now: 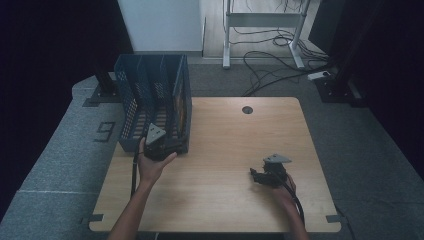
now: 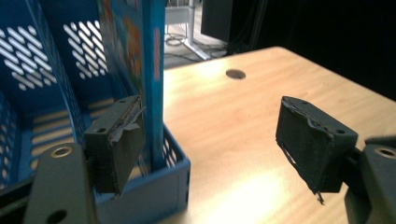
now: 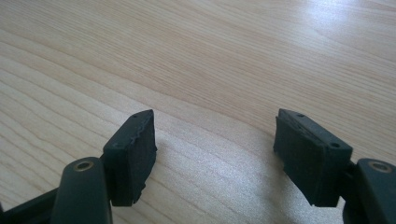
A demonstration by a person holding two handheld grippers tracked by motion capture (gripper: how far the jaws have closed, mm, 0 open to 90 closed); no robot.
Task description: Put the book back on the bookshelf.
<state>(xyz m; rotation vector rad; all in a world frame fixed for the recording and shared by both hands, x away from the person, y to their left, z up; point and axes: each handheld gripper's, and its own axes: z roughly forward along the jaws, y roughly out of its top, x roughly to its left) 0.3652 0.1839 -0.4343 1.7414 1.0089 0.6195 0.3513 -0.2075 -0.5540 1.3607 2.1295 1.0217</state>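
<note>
high view: above, looking down on light wooden table (image 1: 220,150) | left gripper view: close, shares blue plastic slotted rack (image 2: 56,84) | right gripper view: close on tabletop

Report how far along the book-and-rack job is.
Done: a book stands upright in the blue rack, in the compartment at its right end. In hand: the left gripper is at the rack's near end with jaws open, one jaw beside the book's edge, nothing gripped. The right gripper hangs open above bare table. Left: probably gripping the book, though its destination is unclear.
</note>
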